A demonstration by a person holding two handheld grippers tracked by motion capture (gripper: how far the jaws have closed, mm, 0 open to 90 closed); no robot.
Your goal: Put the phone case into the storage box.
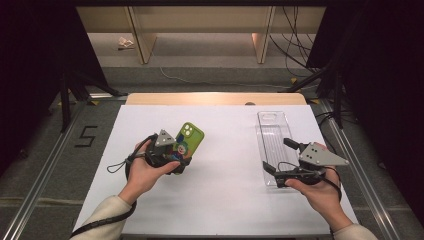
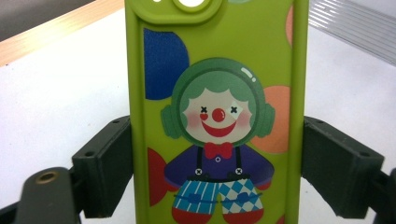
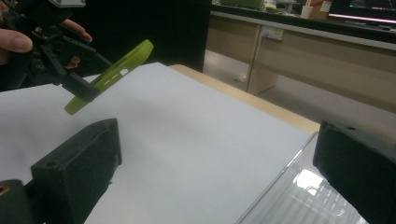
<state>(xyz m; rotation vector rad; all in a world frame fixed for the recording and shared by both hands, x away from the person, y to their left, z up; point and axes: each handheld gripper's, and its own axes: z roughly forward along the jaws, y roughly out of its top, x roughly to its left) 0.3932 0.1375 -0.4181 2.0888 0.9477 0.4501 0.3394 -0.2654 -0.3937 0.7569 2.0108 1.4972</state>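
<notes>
we see l gripper [image 1: 172,159] pinching green clown phone case [image 1: 188,140], tilted up off white table [image 1: 220,150]. r gripper [image 1: 280,161] jaws spread wide, over clear tray [image 1: 273,131].

Matt green phone case [image 2: 215,112]; clear glossy plastic tray [image 1: 272,135]

Bright, evenly lit white table [image 1: 220,200], dark surroundings, soft focus throughout.
</notes>
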